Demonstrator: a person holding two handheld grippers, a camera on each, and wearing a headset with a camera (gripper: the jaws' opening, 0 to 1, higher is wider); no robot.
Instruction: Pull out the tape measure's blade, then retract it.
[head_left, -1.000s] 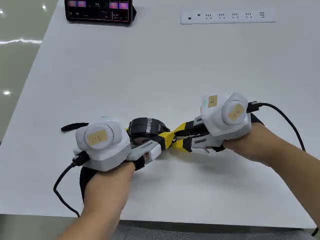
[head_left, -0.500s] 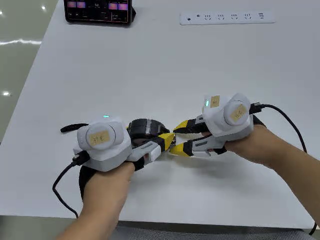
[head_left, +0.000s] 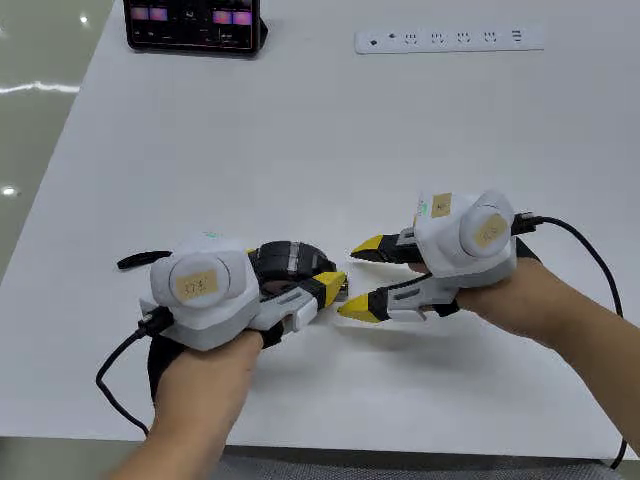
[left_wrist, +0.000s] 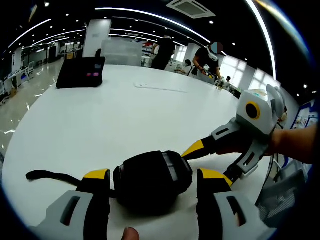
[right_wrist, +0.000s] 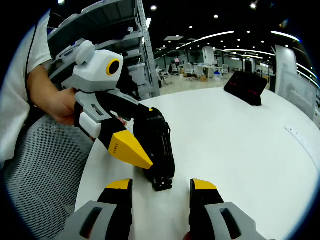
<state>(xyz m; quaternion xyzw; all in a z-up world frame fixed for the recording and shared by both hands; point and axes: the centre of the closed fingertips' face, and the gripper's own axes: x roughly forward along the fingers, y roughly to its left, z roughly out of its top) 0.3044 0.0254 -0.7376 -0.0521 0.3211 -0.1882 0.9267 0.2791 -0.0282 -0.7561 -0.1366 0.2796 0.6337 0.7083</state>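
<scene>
- Tape measure: black housing on the white workbench, near the front edge, clamped in the left gripper; no brand marking on the housing can be read
- Left gripper view: both yellow-tipped jaws press against opposite sides of the housing; a black wrist strap trails from the housing across the surface
- Right gripper: jaws spread apart, holding nothing; the tips sit just beside the left gripper's yellow tip
- Right gripper view: the end of the tape measure lies close to the gap between the parted jaws, touching neither
- Labels: a tan sticker on the left gripper's round cap and tan stickers on the right gripper's body; the handwritten marks are too small to read
- Small dark print on the left gripper's yellow jaw tip, seen in the right gripper view, is illegible
- Far edge: a white power strip and a black device with pink and purple tiles lit on its screen; no text can be read
</scene>
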